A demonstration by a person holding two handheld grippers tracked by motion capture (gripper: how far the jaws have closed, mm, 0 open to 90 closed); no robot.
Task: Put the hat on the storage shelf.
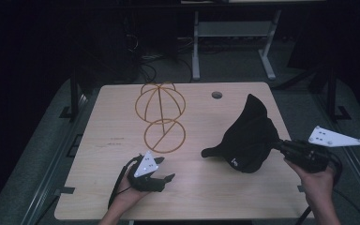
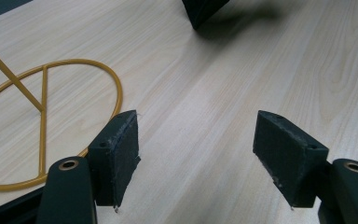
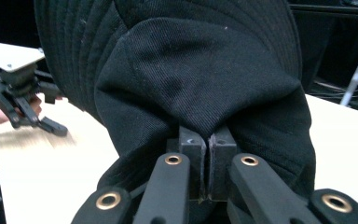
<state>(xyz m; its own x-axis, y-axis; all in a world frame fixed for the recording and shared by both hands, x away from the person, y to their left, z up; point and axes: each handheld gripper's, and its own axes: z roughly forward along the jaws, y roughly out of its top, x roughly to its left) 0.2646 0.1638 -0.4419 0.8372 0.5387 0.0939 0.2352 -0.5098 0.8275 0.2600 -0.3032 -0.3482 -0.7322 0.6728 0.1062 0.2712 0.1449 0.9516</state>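
Looking from the near edge: person's left hand (image 1: pixel 130 191) holds the left gripper (image 1: pixel 163 169) low over the table (image 1: pixel 215 197), jaws spread wide, nothing between them. Its own view shows both pads (image 2: pixel 121 154) apart over bare wood, grey plate (image 1: pixel 146 165) on top.

Right hand (image 1: pixel 316 180) at the near-right edge holds the right gripper (image 3: pixel 208 163). Jaws pinched tight on a fold of the black cap (image 1: pixel 248 138); fabric bunches up right at the tips in the right gripper view. Cap sits right of centre, hanging from the grip, brim (image 1: pixel 212 152) pointing left, just over the wood or touching it; can't tell which. Small light logo on the side facing the camera. The right gripper's white three-cornered plate (image 1: pixel 333 137) sticks out past the table's right edge.

Mid-table, left of centre: yellow wire stand (image 1: pixel 161 115), flat ring base (image 1: pixel 165 136) on the wood, domed wire frame above it. Base ring lies just beside the left gripper's one pad in the left gripper view. Stand and cap are apart.

Farther back: round cable hole (image 1: pixel 217 95) in the tabletop. Beyond it, dark floor, grey desk legs (image 1: pixel 196 47), loose cables (image 1: pixel 143 56).
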